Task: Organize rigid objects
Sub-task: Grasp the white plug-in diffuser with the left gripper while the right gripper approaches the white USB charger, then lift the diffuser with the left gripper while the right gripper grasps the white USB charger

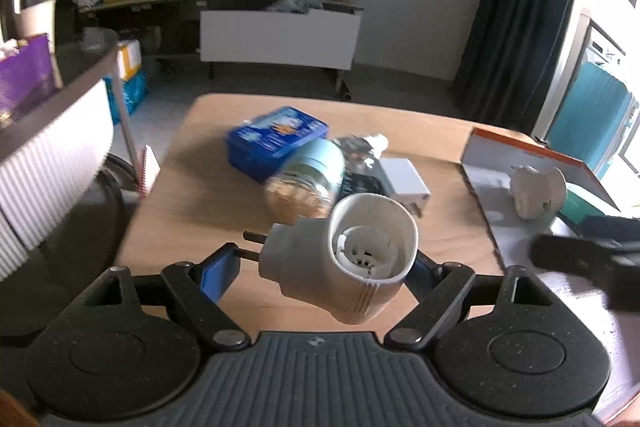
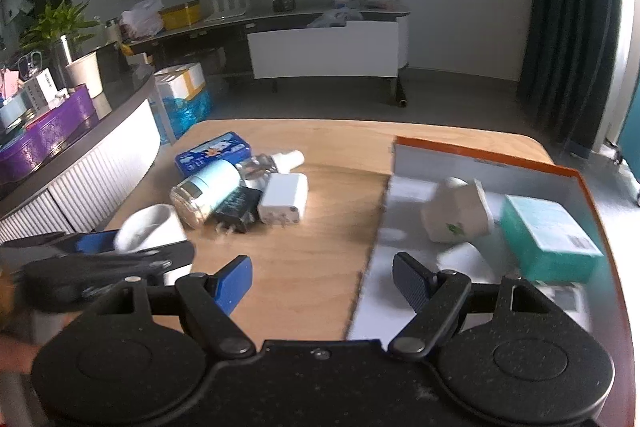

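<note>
My left gripper point(image 1: 324, 263) is shut on a white plug-in device point(image 1: 352, 259). Its prongs rest against the left pad and its round socket faces the camera, above the wooden table point(image 1: 192, 211). In the right wrist view the same device point(image 2: 146, 227) shows at the left, inside the left gripper point(image 2: 120, 247). My right gripper point(image 2: 322, 271) is open and holds nothing, over the left edge of an orange-rimmed box point(image 2: 480, 155). In the box lie a second white plug-in device point(image 2: 456, 217) and a teal carton point(image 2: 548, 239).
In a heap on the table lie a blue tin point(image 2: 214, 151), a glass jar with a pale blue lid point(image 2: 208, 193), a small clear bottle point(image 2: 272, 163), a black adapter point(image 2: 238, 207) and a white charger point(image 2: 284, 197). A curved counter point(image 2: 100, 163) borders the left side.
</note>
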